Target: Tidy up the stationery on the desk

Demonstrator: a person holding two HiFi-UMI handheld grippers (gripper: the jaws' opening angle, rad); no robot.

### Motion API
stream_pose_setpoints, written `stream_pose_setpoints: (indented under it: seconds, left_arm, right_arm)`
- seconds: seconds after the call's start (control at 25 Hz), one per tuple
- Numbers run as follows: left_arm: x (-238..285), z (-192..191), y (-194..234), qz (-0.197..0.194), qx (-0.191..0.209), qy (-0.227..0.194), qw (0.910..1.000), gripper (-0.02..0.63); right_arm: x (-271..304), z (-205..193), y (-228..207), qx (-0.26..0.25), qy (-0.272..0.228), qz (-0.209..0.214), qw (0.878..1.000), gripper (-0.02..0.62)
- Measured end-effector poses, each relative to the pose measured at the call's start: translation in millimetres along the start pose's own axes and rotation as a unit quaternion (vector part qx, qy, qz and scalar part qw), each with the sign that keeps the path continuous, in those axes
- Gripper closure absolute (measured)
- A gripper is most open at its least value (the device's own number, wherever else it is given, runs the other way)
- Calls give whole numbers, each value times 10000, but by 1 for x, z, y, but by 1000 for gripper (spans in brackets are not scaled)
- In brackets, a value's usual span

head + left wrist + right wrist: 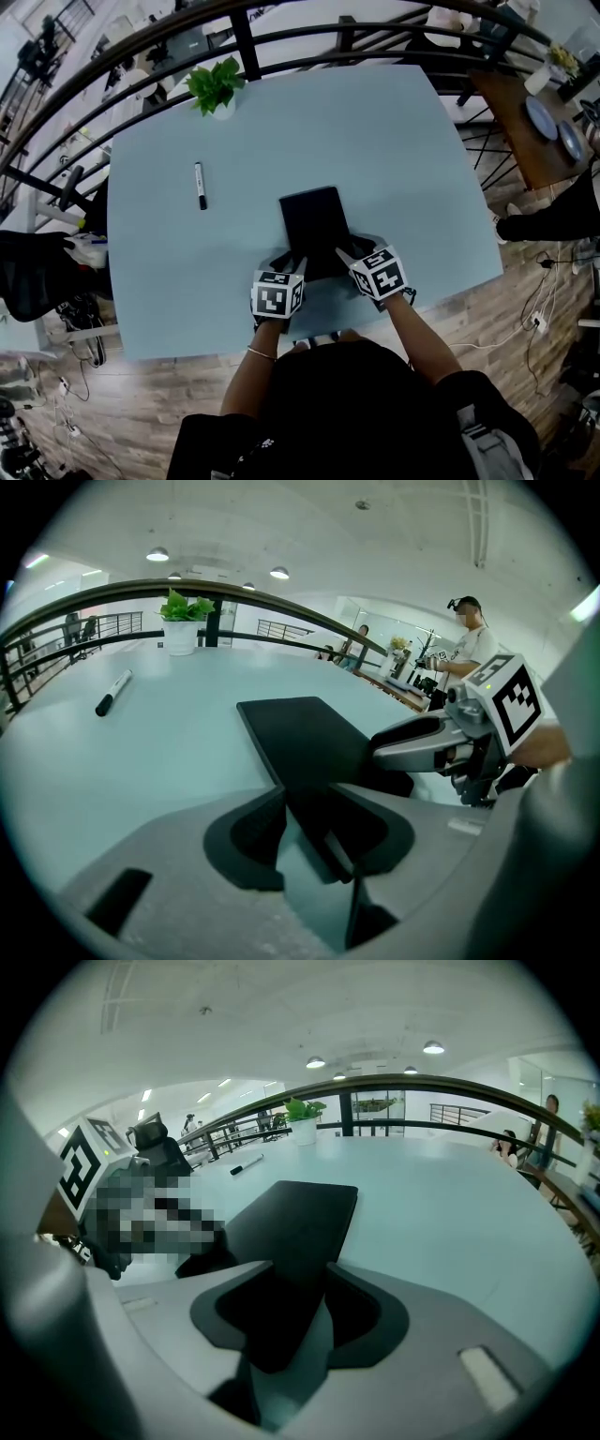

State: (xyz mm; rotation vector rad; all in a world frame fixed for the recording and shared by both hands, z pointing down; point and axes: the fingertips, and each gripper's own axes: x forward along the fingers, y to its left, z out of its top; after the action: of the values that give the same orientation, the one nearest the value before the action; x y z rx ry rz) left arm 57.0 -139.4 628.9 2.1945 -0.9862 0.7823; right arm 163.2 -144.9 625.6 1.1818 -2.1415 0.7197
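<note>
While the left gripper (292, 259) and right gripper (349, 252) sit open astride near corners of the black notebook (314, 217) mid-frame, best close both evenly, lifting it level off the surface (403, 150)

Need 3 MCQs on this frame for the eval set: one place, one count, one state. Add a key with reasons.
1. Relative to the black pad, the marker lies:
A) on top of it
B) to its left, on the table
C) to its right

2. Markers on the table:
A) three
B) two
C) one

3. The fingers of the left gripper and right gripper are:
A) apart, with a near corner of the pad between them
B) together, empty
C) shut on the marker

Key: 1 B, bare table separates the two. 2 C, the head view shows only one. 3 A, each gripper view shows a gap with a pad corner in it.
</note>
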Motion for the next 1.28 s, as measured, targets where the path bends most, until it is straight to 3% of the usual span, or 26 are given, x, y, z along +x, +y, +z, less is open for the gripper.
stream_pose_setpoints:
  seconds: [1.28]
  left_arm:
    - [-44, -35, 25, 63, -44, -96, 9999, 479]
  right_arm:
    - [7, -8, 59, -48, 35, 31, 10000, 422]
